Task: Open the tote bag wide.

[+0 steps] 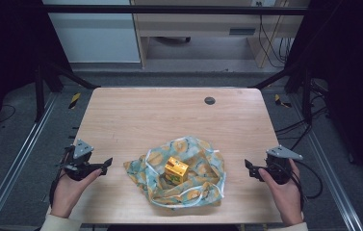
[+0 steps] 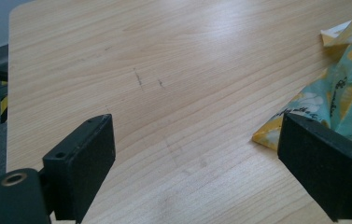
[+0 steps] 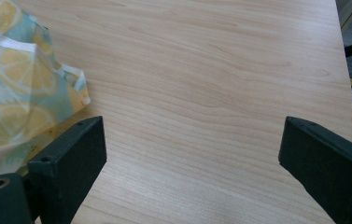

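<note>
Two empty grippers wait beside a lemon cloth

The left gripper [image 1: 103, 166] at 9 o'clock and right gripper [image 1: 249, 168] at 3 o'clock have jaws spread wide. Between them the cloth [image 1: 203, 166] lies rumpled, a yellow box [image 1: 176, 170] on it. Nothing looks started.

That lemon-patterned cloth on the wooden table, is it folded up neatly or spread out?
Spread out but rumpled: the lemon-patterned cloth lies open around a small yellow box.

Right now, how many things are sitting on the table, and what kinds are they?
Cloth with lemon print: 1
Small yellow box, on the cloth: 1
Total: 2
</note>
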Demonstrator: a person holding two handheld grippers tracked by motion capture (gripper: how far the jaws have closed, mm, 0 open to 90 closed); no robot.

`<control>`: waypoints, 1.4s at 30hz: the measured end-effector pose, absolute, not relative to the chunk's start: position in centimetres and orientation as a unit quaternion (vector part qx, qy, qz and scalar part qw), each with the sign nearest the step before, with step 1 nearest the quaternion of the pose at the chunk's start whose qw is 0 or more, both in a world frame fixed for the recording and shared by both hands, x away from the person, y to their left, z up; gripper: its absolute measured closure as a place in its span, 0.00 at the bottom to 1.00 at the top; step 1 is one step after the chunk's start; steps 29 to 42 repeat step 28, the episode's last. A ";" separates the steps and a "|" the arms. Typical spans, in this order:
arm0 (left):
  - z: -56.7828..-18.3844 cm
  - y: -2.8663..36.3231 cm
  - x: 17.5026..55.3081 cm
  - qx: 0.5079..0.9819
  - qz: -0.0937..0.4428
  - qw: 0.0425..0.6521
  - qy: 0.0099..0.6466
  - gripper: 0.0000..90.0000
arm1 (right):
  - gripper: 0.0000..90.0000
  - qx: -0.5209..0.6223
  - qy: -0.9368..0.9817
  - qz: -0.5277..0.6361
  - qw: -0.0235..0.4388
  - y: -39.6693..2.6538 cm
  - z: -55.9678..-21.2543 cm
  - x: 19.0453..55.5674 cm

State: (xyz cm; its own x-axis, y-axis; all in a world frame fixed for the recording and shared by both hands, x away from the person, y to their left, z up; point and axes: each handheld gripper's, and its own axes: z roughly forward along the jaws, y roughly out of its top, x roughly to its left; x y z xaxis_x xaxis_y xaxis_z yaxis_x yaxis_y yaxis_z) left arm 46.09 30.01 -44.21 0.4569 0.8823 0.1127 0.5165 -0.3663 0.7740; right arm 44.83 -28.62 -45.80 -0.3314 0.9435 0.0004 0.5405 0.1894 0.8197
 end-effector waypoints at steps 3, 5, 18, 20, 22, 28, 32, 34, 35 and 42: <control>-44.4 30.1 46.3 0.783 0.266 0.339 0.449 0.12 | 0.09 0.516 0.723 0.376 0.264 -28.8 -46.0 44.9; -44.6 30.3 46.4 0.784 0.264 0.335 0.452 0.12 | 0.09 0.519 0.722 0.377 0.261 -28.8 -46.2 44.9; -46.1 30.7 46.9 0.801 0.263 0.289 0.453 0.11 | 0.09 0.519 0.739 0.352 0.244 -28.9 -47.5 45.3; -46.3 30.6 46.9 0.802 0.263 0.285 0.454 0.11 | 0.08 0.521 0.737 0.358 0.240 -28.9 -47.5 45.2; -46.6 30.2 47.0 0.808 0.263 0.273 0.452 0.10 | 0.08 0.520 0.743 0.350 0.234 -28.6 -47.7 45.1; -46.7 29.6 47.0 0.809 0.268 0.276 0.444 0.09 | 0.07 0.517 0.758 0.331 0.220 -28.3 -48.5 45.3; -46.7 29.6 47.0 0.809 0.268 0.276 0.444 0.09 | 0.07 0.517 0.758 0.331 0.220 -28.3 -48.5 45.3; -46.7 29.6 47.0 0.809 0.268 0.276 0.444 0.09 | 0.07 0.517 0.758 0.331 0.220 -28.3 -48.5 45.3; -46.7 29.6 47.0 0.809 0.268 0.276 0.444 0.09 | 0.07 0.517 0.758 0.331 0.220 -28.3 -48.5 45.3; -46.7 29.6 47.0 0.809 0.268 0.276 0.444 0.09 | 0.07 0.517 0.758 0.331 0.220 -28.3 -48.5 45.3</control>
